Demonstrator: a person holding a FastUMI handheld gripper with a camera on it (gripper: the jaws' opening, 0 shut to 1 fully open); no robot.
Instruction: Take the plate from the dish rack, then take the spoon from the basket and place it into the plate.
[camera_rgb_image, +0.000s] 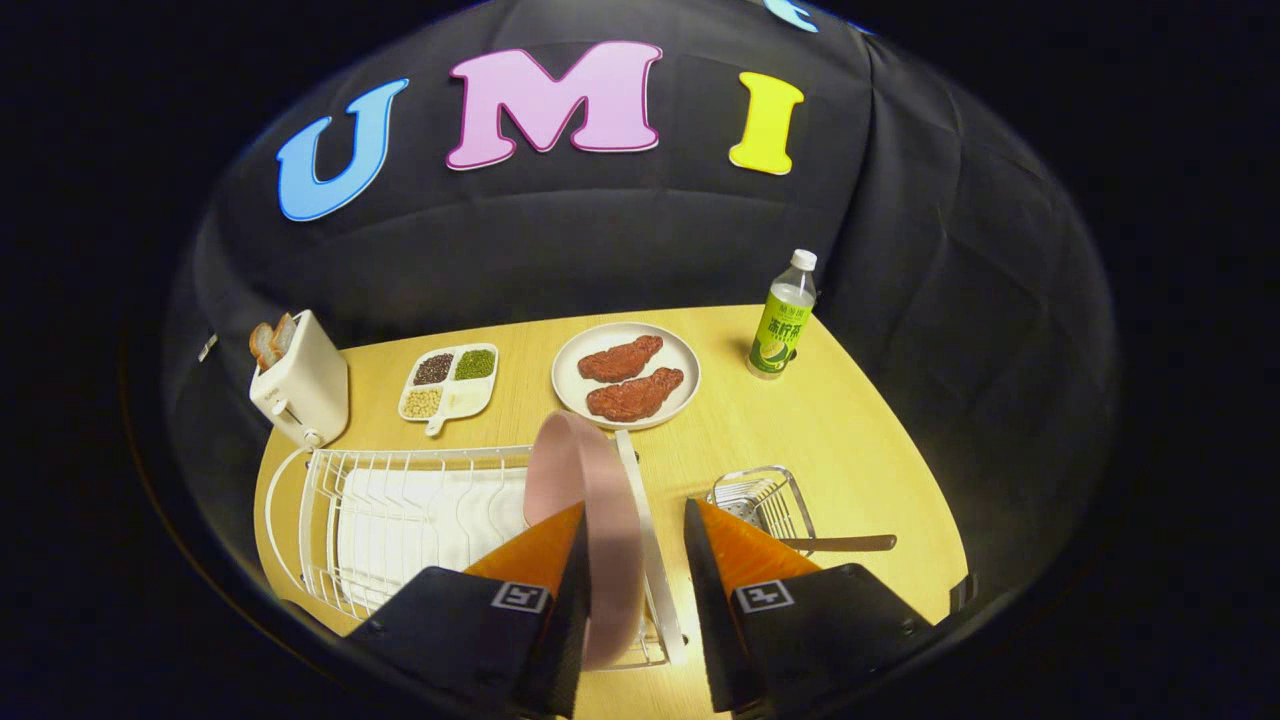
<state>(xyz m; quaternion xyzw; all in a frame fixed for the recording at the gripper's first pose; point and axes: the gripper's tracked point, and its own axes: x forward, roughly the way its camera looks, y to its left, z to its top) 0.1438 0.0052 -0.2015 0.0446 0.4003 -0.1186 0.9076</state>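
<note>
— Where is the plate?
— The pink plate (585, 490) stands on edge in the white dish rack (400, 510), between the gripper (635, 520) fingers.
— Fingers?
— Wide apart; only the left touches it.

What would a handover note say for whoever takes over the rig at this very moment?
Gripper: open, its orange fingers either side of the pink plate; the left finger looks against the plate, the right stands apart.
Pink plate: upright on edge at the right end of the white dish rack, not yet lifted out.
Spoon: in the wire basket just right of the rack, its handle sticking out over the table.
Done: approach to the plate.
Left: close on the plate, lift it out and set it down, then fetch the spoon and put it in the plate.
</note>
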